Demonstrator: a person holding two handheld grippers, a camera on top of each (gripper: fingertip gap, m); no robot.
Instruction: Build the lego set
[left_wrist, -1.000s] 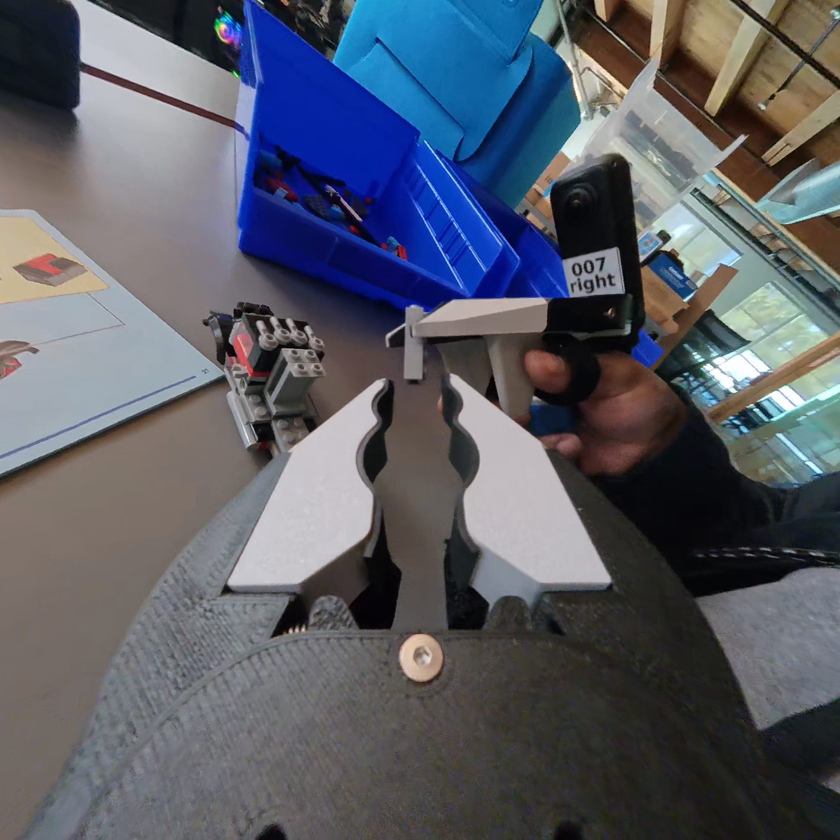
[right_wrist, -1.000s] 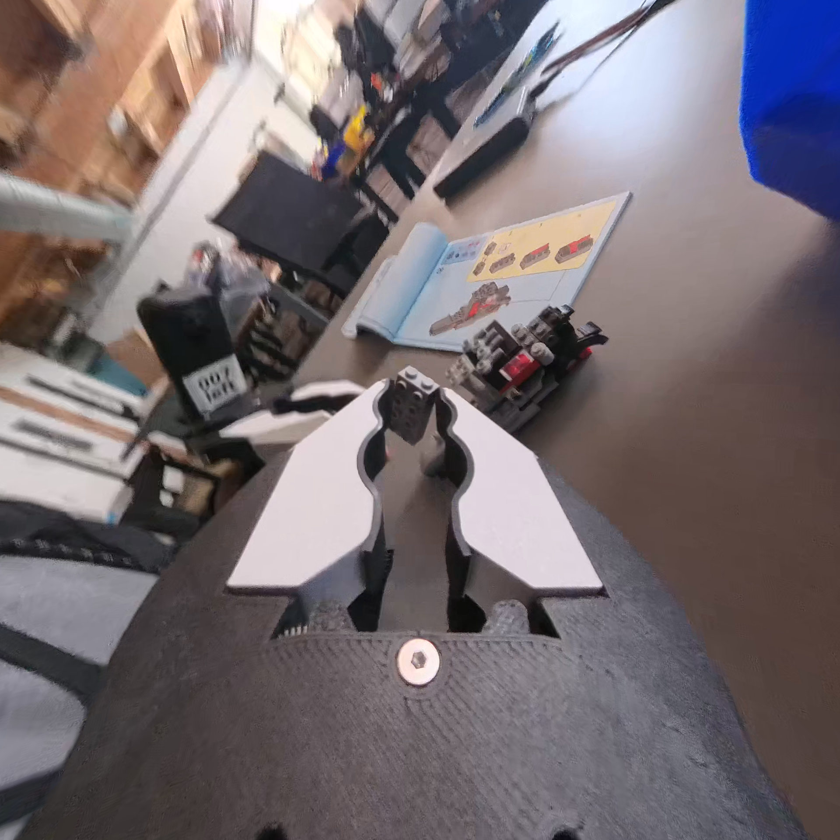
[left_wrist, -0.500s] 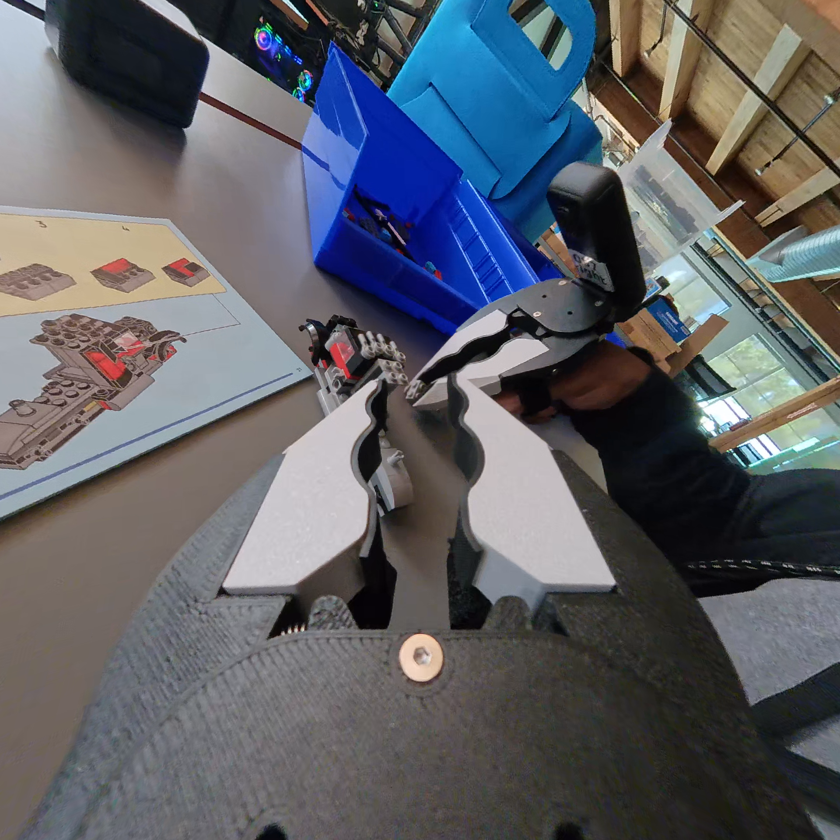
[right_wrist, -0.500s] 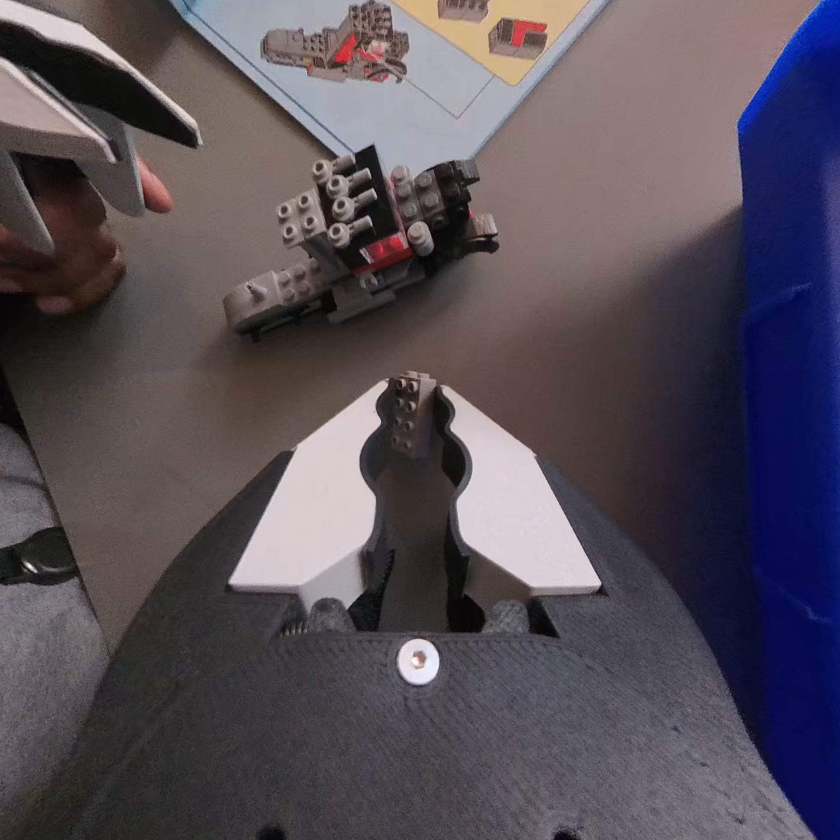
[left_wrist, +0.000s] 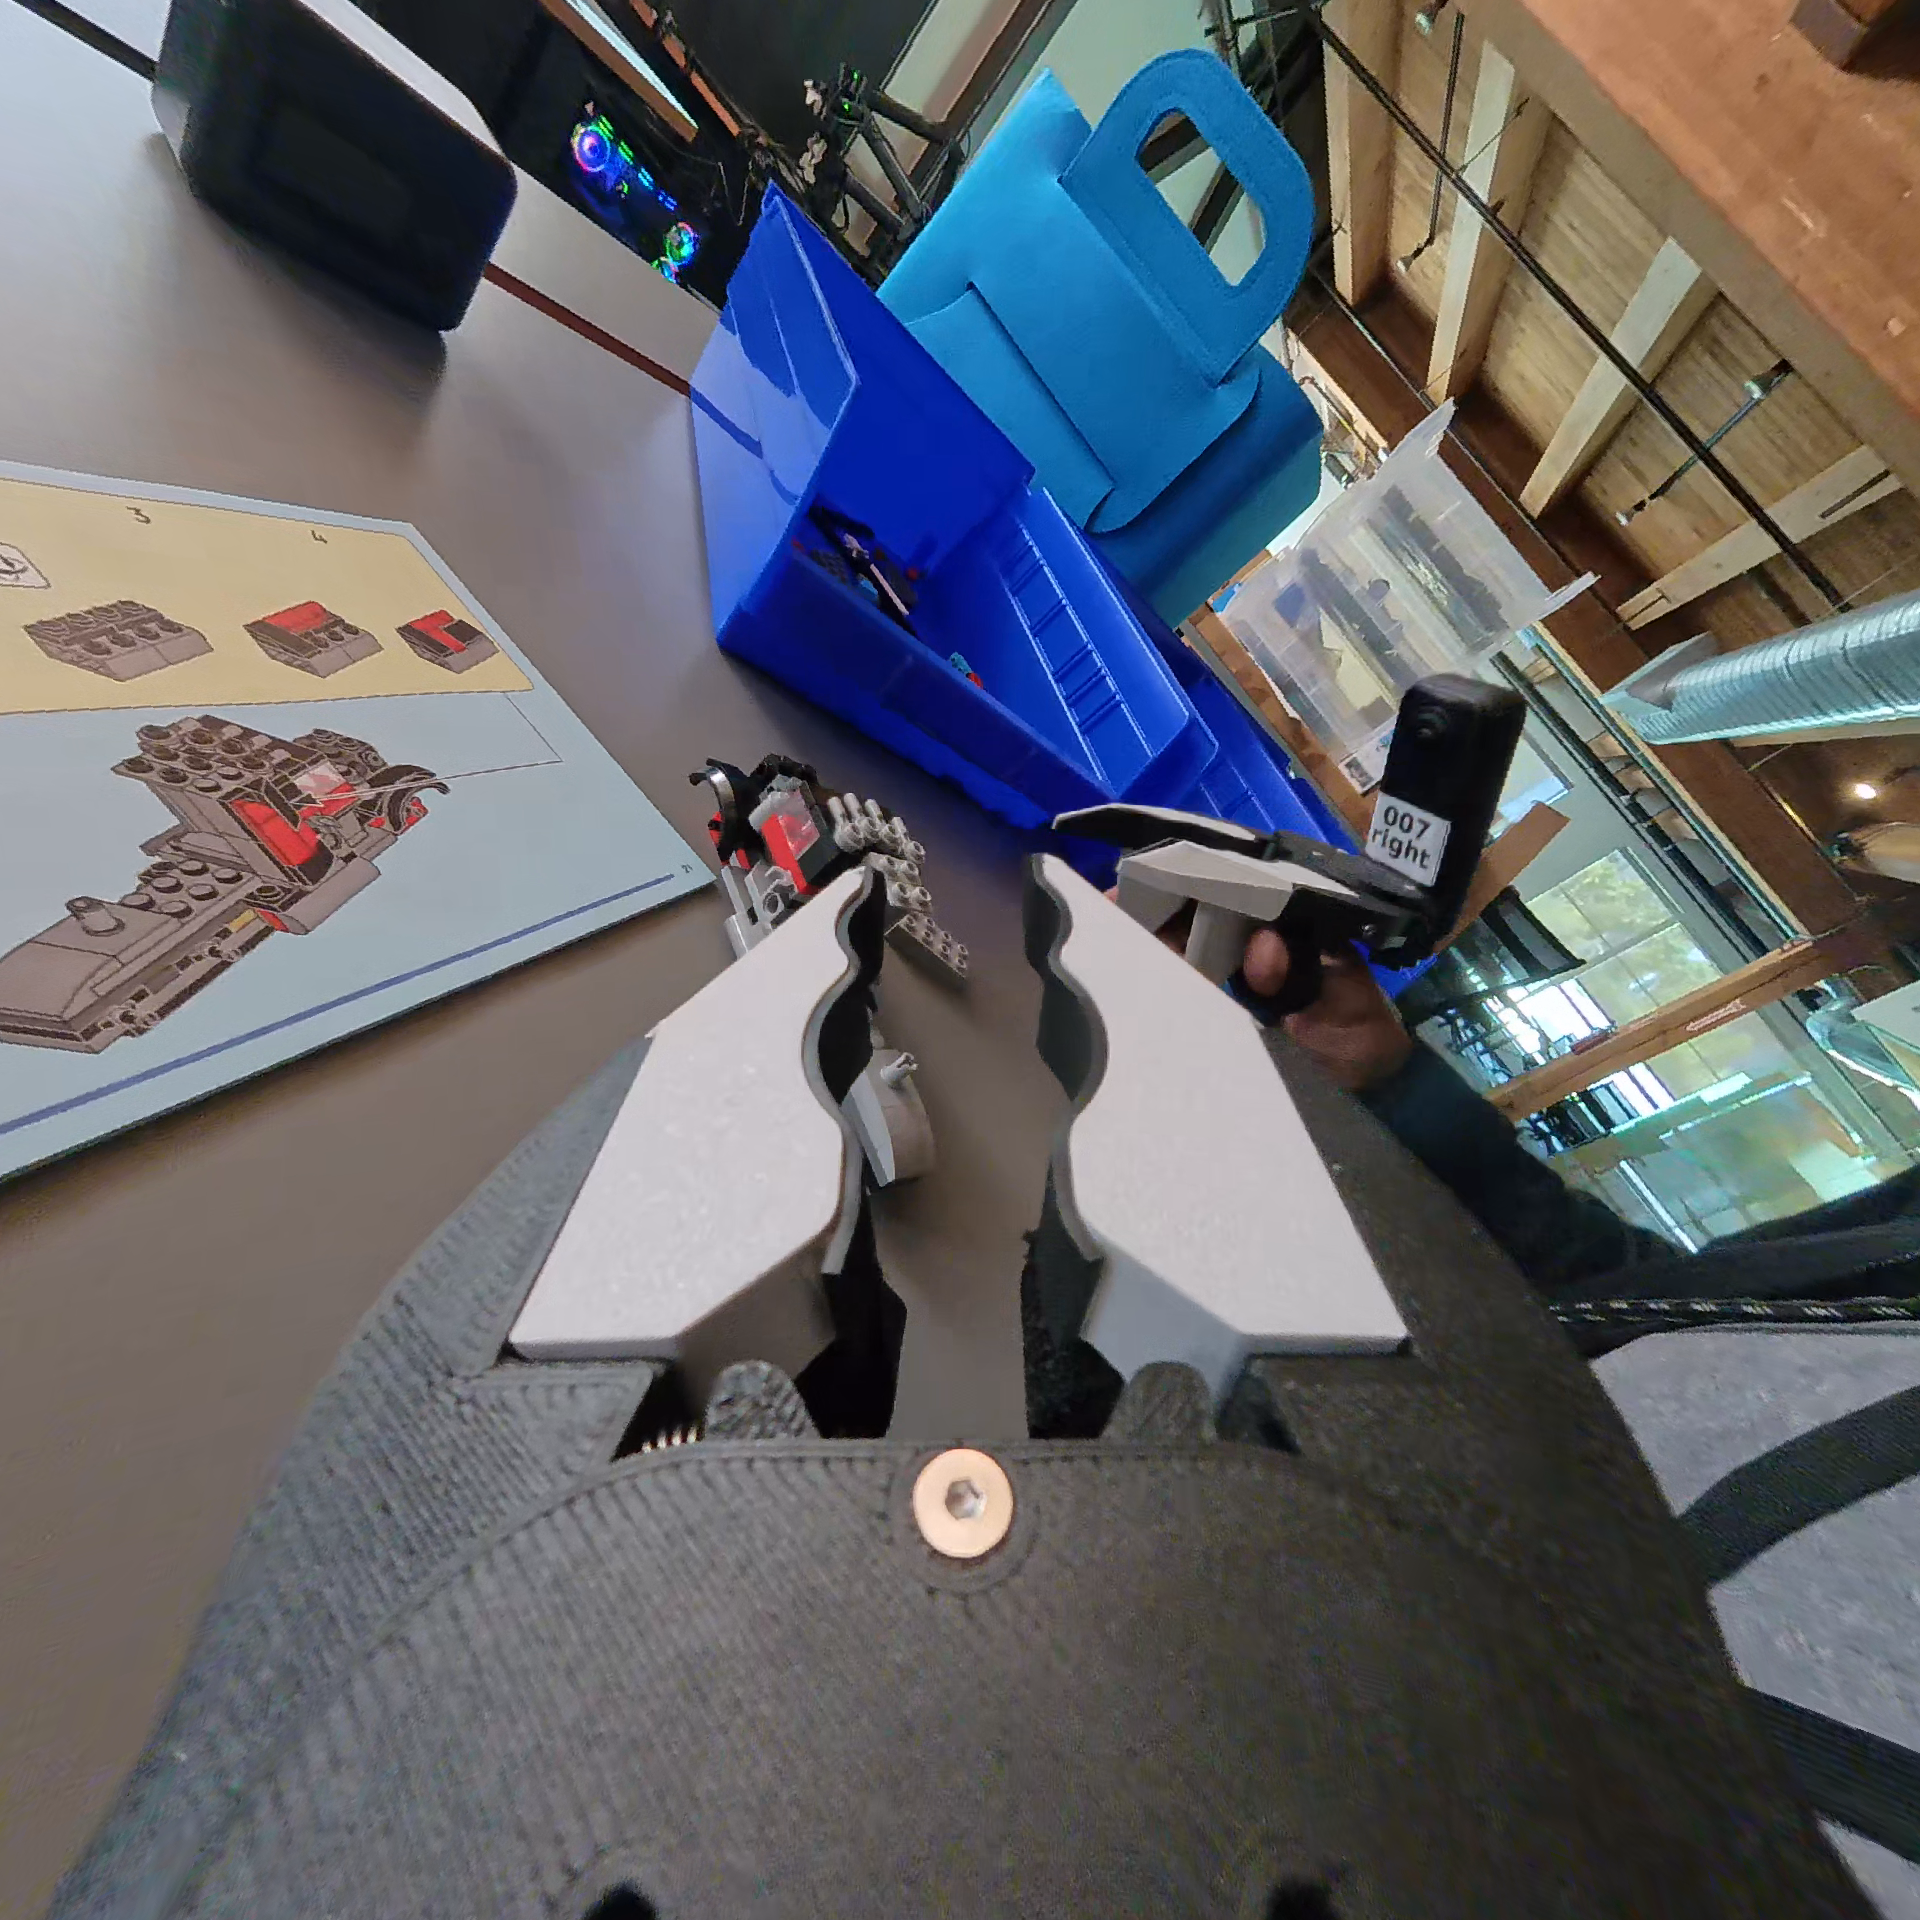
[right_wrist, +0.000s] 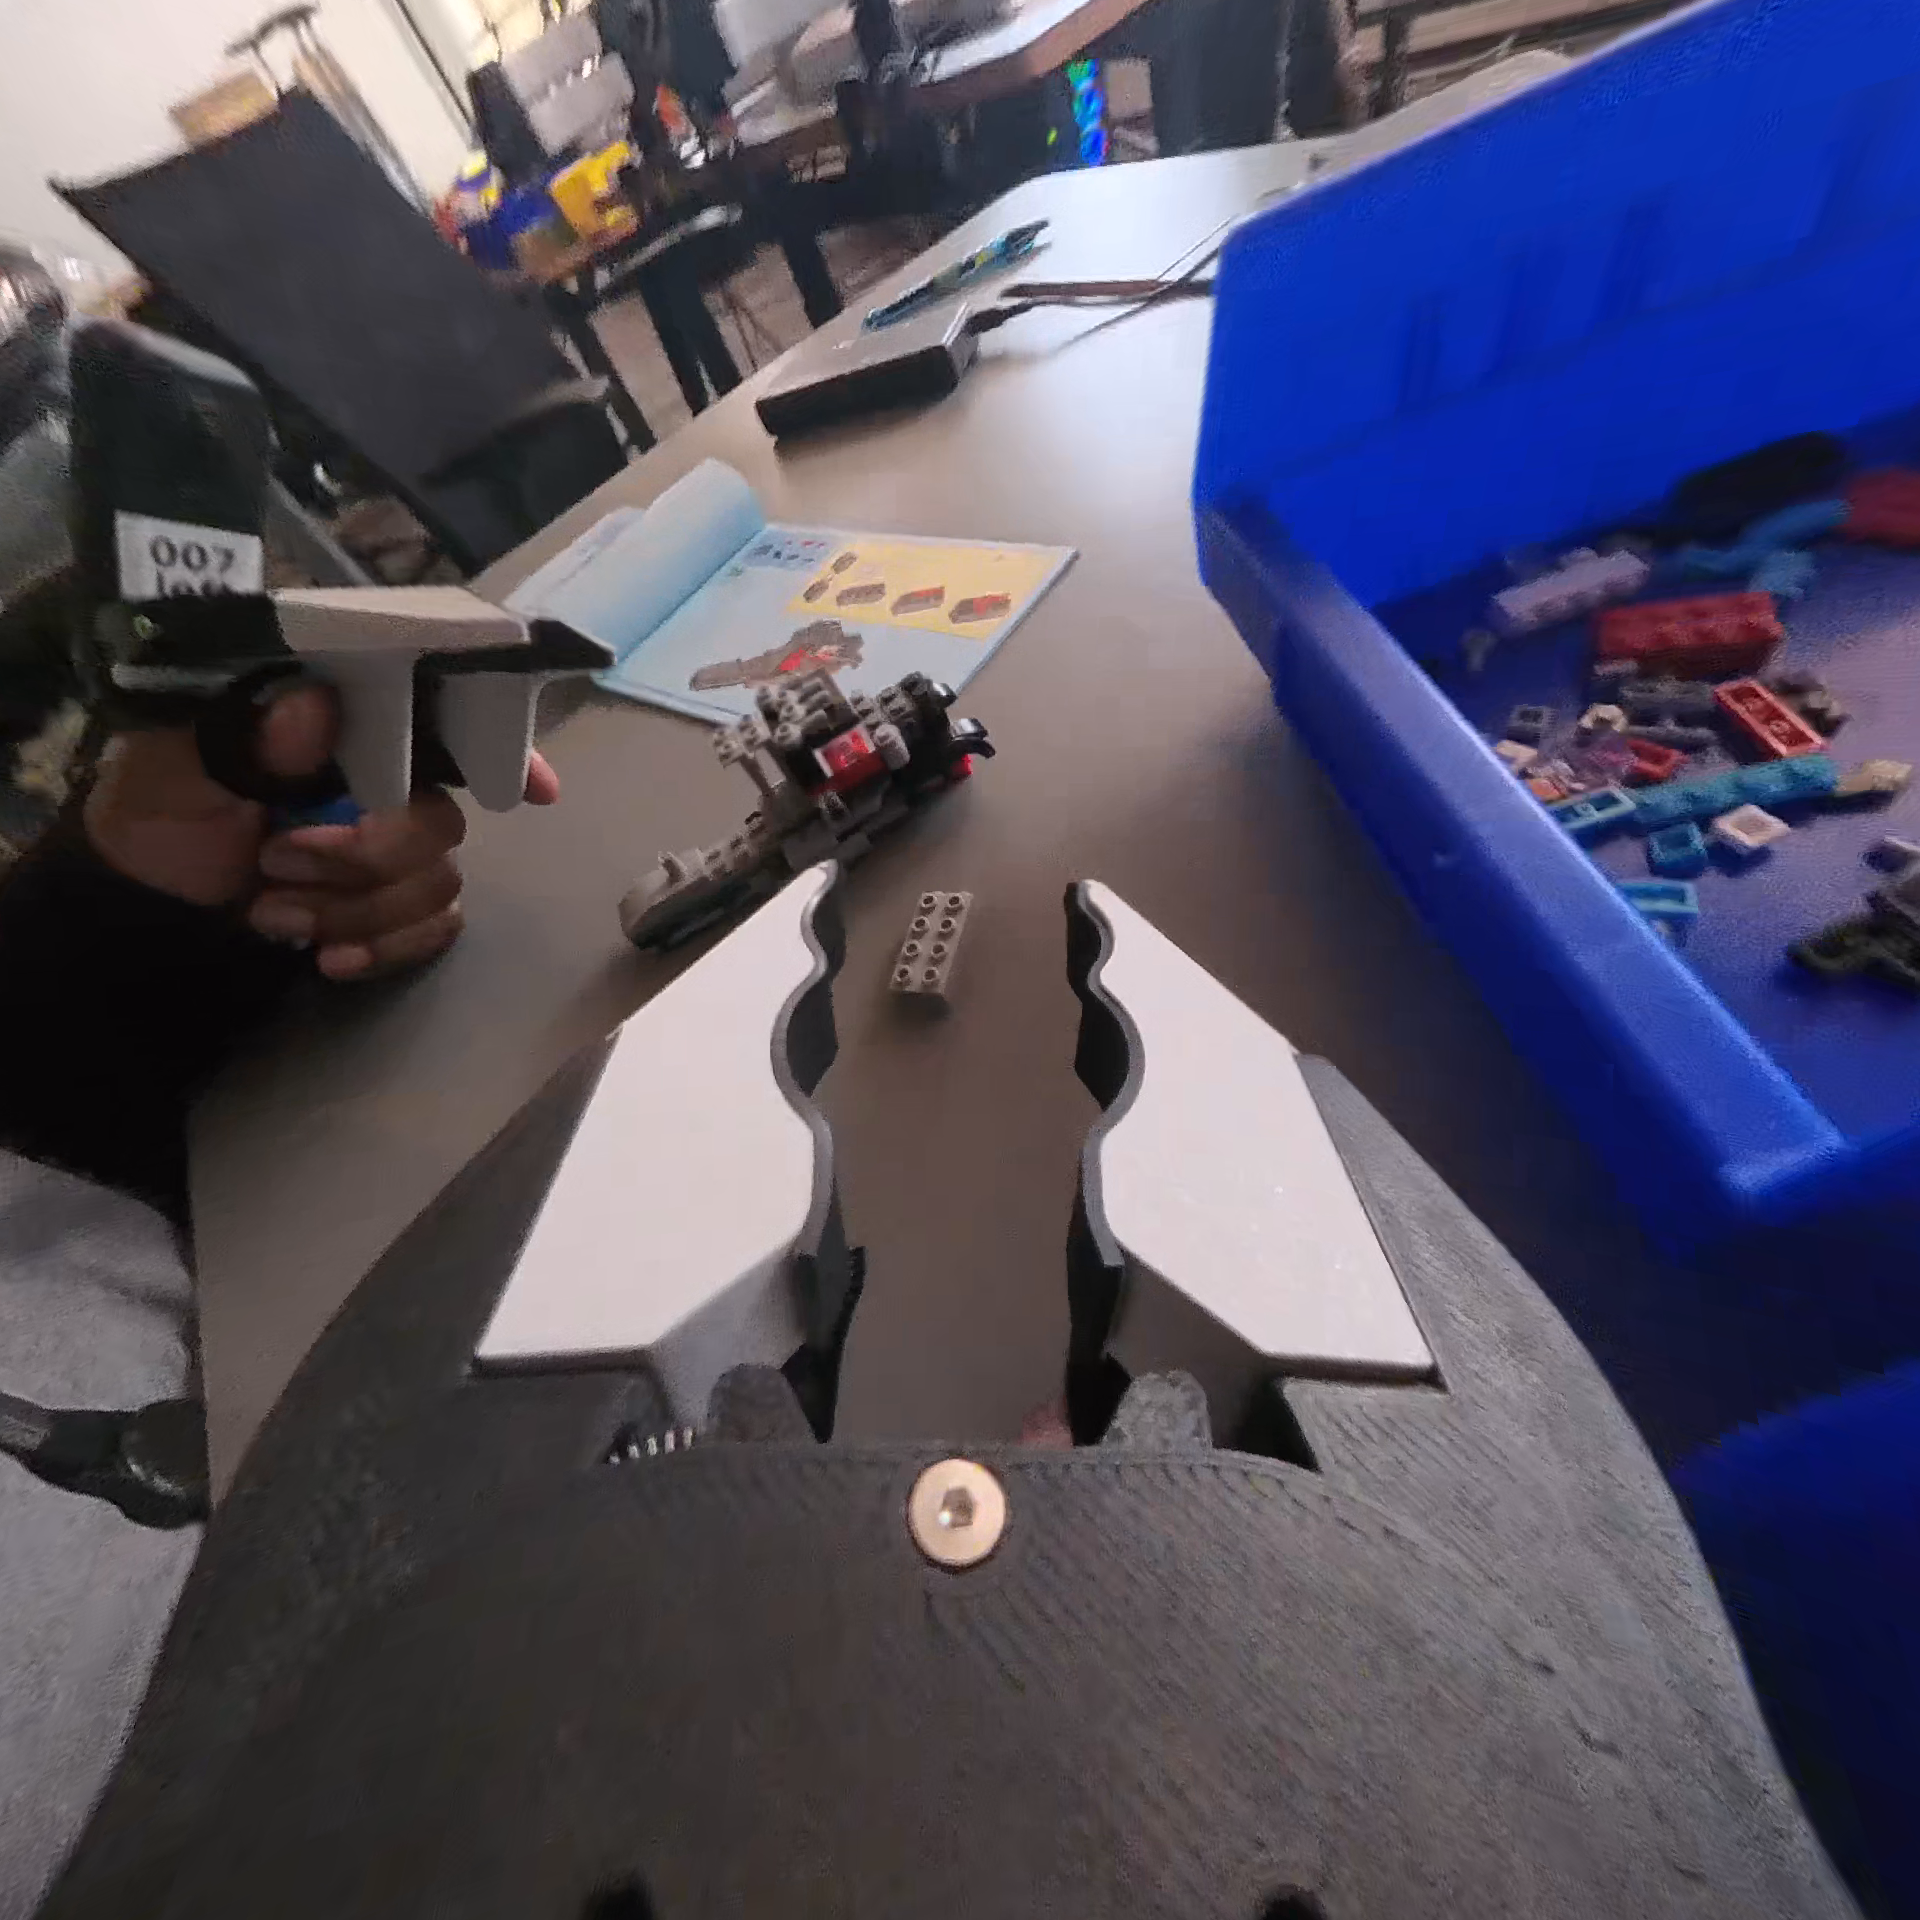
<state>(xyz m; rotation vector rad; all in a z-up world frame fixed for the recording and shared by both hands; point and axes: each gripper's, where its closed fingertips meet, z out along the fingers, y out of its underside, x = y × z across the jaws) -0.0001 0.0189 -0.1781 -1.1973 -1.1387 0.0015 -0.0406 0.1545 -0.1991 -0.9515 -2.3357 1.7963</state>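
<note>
A part-built lego model (right_wrist: 831, 764) in grey, black and red lies on the dark table; it also shows in the left wrist view (left_wrist: 800, 842). A loose grey studded brick (right_wrist: 930, 940) lies on the table just in front of the model, between my right gripper's fingertips but not touched; the left wrist view shows it too (left_wrist: 930, 935). My right gripper (right_wrist: 951, 888) is open and empty. My left gripper (left_wrist: 951, 883) is open and empty, hovering over the model's grey tail end. Each gripper shows in the other's view, the left (right_wrist: 468, 644) and the right (left_wrist: 1174, 862).
An open instruction booklet (right_wrist: 831, 592) lies beyond the model. A blue bin (right_wrist: 1475, 831) holding several loose bricks stands to the right. A flat black box (right_wrist: 873, 369) lies farther back. A black box (left_wrist: 332, 177) and a blue bag (left_wrist: 1122, 343) also show. Some 15 cm of space lies between my two pairs of fingers.
My right gripper has opened and let go of the grey brick, which now lies on the table by the model. It has drawn back and tilted up. My left gripper stays open near the model.
</note>
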